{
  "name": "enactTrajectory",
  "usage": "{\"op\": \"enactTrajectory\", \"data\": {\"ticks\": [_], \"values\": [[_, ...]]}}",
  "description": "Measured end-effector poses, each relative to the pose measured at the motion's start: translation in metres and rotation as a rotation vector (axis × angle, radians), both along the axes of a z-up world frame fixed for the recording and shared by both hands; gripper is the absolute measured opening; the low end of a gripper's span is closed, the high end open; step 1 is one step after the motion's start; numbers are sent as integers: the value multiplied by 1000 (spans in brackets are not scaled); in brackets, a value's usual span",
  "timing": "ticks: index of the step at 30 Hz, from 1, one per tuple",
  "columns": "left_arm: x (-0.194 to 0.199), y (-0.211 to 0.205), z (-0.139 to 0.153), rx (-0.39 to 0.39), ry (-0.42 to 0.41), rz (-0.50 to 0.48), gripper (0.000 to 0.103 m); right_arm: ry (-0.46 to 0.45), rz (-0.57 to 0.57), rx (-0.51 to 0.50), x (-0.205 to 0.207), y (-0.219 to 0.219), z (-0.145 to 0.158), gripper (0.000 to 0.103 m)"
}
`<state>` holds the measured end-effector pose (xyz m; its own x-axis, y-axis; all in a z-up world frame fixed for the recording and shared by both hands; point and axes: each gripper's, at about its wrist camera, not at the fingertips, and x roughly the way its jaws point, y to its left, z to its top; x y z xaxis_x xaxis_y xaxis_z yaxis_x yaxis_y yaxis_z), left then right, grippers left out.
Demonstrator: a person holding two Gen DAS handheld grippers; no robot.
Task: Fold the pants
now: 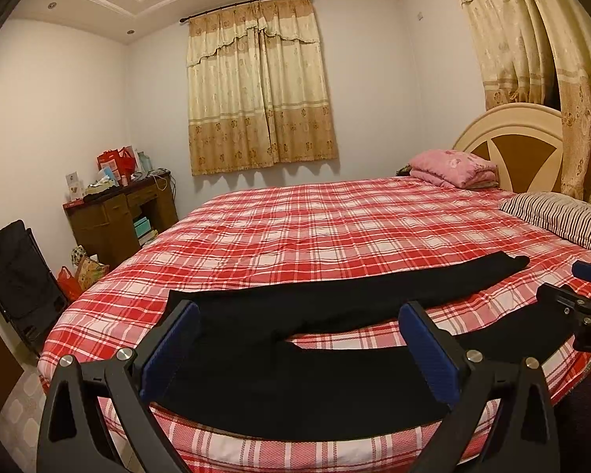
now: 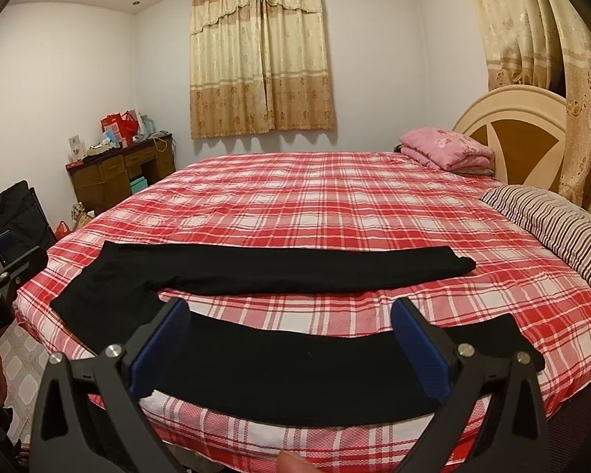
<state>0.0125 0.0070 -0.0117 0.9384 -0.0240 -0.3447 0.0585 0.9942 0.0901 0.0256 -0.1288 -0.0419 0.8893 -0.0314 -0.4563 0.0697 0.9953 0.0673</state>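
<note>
Black pants (image 2: 295, 268) lie flat on the red plaid bed (image 2: 315, 197), waist to the left and the two legs spread apart in a narrow V. The far leg (image 1: 374, 287) runs toward the striped pillow; the near leg (image 2: 295, 366) follows the bed's front edge. My left gripper (image 1: 300, 309) hovers open over the waist and upper legs with nothing between its blue pads. My right gripper (image 2: 290, 303) is open above the near leg, also holding nothing. Each gripper shows at the edge of the other's view: the right gripper (image 1: 587, 303) and the left gripper (image 2: 4, 260).
A striped pillow (image 2: 551, 224) and a folded pink quilt (image 2: 445, 149) sit by the headboard (image 2: 512, 126) at the right. A cluttered wooden desk (image 1: 118, 213), bags and a black folding chair (image 1: 15, 276) stand left of the bed. A fingertip (image 2: 291, 463) shows at the bottom edge.
</note>
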Motion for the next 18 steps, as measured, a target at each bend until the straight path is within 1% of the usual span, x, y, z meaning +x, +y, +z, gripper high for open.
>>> {"op": "enactTrajectory", "data": {"ticks": [18], "values": [[1, -1, 0, 2, 0, 3, 102, 12, 4, -2, 3, 2, -1, 103]]}}
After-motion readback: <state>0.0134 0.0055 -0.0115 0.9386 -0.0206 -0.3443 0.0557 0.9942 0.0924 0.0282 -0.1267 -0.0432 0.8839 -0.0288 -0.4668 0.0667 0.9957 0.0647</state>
